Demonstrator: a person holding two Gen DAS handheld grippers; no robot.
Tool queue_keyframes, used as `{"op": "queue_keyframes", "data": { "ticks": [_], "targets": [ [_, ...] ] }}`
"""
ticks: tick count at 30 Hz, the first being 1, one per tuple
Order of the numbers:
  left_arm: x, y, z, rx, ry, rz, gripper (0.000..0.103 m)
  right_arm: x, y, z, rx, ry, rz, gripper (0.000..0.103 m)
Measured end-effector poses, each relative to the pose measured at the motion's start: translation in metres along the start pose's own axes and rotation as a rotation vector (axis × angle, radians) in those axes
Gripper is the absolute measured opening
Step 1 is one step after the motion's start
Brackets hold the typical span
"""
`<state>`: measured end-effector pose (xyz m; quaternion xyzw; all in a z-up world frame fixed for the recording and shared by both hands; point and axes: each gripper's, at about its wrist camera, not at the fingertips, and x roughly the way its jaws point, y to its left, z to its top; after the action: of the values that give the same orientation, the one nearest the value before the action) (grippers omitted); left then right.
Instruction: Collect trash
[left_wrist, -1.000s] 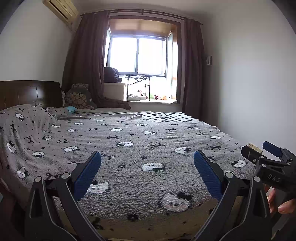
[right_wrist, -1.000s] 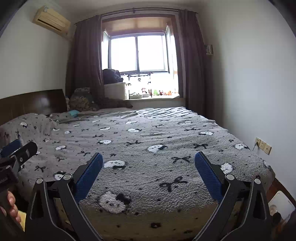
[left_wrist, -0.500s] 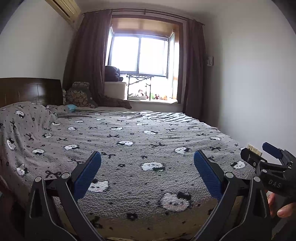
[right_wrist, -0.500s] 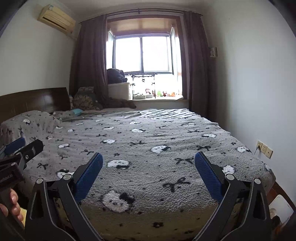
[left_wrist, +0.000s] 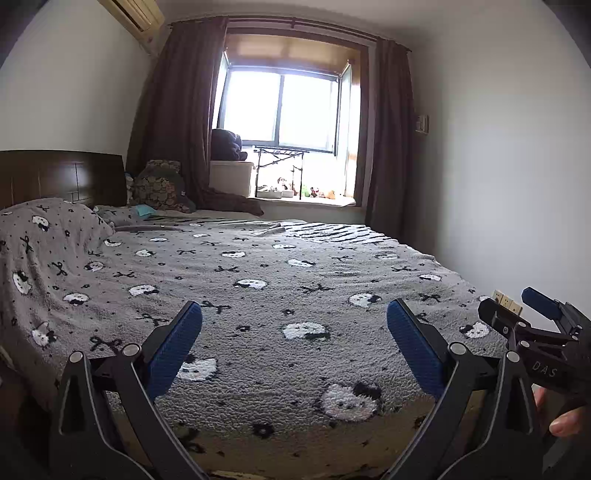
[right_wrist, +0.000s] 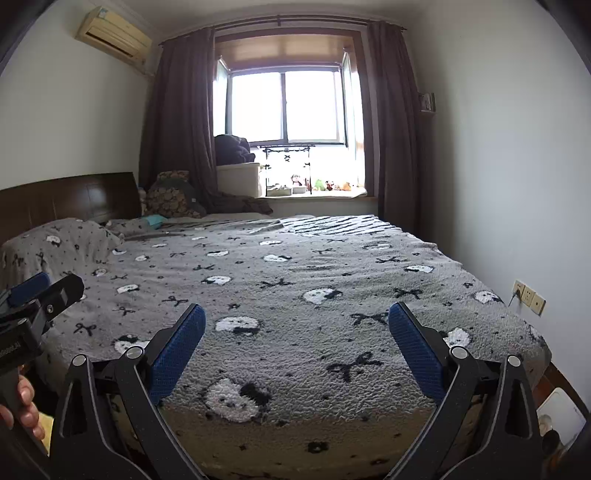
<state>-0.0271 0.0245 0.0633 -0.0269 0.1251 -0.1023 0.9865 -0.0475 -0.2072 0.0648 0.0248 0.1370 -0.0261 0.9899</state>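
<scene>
The left gripper (left_wrist: 294, 328) and the right gripper (right_wrist: 297, 330) are both held wide apart with nothing between the fingers, side by side above the foot of the bed (left_wrist: 295, 273), probably to look over the room before reaching. No trash can be seen on the blanket (right_wrist: 295, 266). The narrow strip between the bed edge and the right wall (right_wrist: 517, 184) leaves little room for moving.

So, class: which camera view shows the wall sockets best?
The right wrist view: the wall sockets sit unobstructed on the right wall. In the left wrist view, the sockets are partly hidden behind the right gripper.
</scene>
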Motion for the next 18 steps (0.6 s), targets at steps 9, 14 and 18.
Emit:
{"op": "queue_keyframes", "data": {
  "ticks": [9,14,18],
  "targets": [
    [0.0014,-0.0013,-0.0005,0.003,0.006,-0.002,0.095,0.0013,-0.0008,0.0007,-0.001,0.003,0.001,0.099],
    [0.0035,-0.0028,-0.0013,0.007,0.012,-0.001,0.095,0.0024,-0.0034,0.0018,0.003,0.001,-0.001,0.099],
    [0.0048,-0.0038,-0.0018,0.007,0.017,-0.008,0.095,0.0040,-0.0052,0.0025,0.008,0.002,-0.003,0.099]
  ]
}}
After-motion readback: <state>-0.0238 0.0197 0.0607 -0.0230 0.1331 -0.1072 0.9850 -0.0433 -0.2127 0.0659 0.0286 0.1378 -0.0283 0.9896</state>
